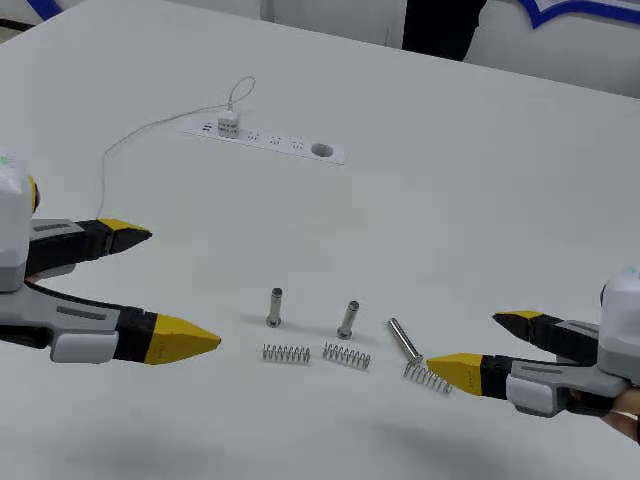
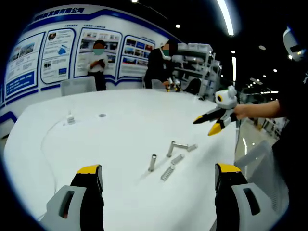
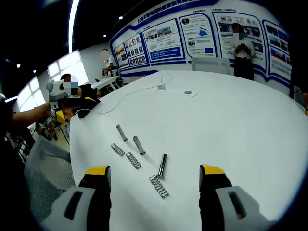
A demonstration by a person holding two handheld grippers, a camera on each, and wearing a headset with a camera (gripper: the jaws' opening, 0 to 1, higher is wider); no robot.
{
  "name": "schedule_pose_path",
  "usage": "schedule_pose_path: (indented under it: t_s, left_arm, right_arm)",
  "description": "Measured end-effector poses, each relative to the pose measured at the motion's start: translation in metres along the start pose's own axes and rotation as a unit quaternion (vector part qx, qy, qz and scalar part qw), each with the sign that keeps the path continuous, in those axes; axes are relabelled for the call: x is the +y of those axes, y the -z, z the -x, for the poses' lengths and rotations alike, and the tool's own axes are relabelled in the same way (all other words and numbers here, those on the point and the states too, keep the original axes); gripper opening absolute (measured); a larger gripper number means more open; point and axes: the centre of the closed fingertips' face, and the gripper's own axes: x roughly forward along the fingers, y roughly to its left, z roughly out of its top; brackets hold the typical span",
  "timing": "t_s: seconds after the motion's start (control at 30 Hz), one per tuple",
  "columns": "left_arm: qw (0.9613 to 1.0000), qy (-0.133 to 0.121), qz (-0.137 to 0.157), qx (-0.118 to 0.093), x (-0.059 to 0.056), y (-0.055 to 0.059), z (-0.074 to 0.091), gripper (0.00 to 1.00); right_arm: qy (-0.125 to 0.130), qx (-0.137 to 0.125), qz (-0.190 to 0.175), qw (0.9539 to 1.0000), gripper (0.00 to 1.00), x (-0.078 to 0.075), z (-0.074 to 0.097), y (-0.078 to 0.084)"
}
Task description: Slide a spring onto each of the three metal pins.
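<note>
Three short metal pins are lined up on the white table: the left pin (image 1: 274,307) and middle pin (image 1: 348,319) seem to stand upright, while the right pin (image 1: 404,340) lies flat. In front of each lies a loose spring: left spring (image 1: 286,353), middle spring (image 1: 346,356), right spring (image 1: 427,377). My left gripper (image 1: 180,290) hovers open to the left of the row, holding nothing. My right gripper (image 1: 462,341) is open at the right, its near fingertip close beside the right spring. The right gripper view shows that spring (image 3: 159,186) just ahead of the open jaws.
A white power strip (image 1: 265,140) with a small plug (image 1: 229,124) and a thin cable lies farther back on the table. People stand beyond the table's far edge near wall posters (image 2: 62,53). Bare tabletop (image 1: 480,200) surrounds the parts.
</note>
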Motion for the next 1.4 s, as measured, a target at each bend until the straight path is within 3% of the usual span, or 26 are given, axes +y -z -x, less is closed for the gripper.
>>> schedule_pose_path:
  t_s: [0.4,0.5,0.67,1.1,1.4]
  left_arm:
    - [1.0000,0.002,0.004,0.002,0.000,0.003,-0.001,0.99]
    - [1.0000,0.001,0.006,0.000,0.001,0.003,-0.001,0.99]
    - [1.0000,0.002,0.006,0.003,0.000,0.005,-0.001,0.98]
    - [0.9998,-0.004,0.016,-0.005,0.002,0.007,-0.006,0.96]
    - [0.9997,-0.006,0.021,-0.005,0.003,0.010,-0.005,0.96]
  right_arm:
    - [-0.004,0.021,0.024,0.9995,0.69,0.001,-0.020,-0.004]
    - [0.015,0.021,0.029,0.9992,0.66,-0.004,-0.025,-0.006]
    - [0.024,0.022,0.019,0.9993,0.61,-0.012,-0.031,-0.005]
    - [0.031,0.065,0.039,0.9967,0.51,-0.012,-0.051,0.015]
    - [0.038,0.069,0.023,0.9966,0.41,-0.015,-0.062,0.016]
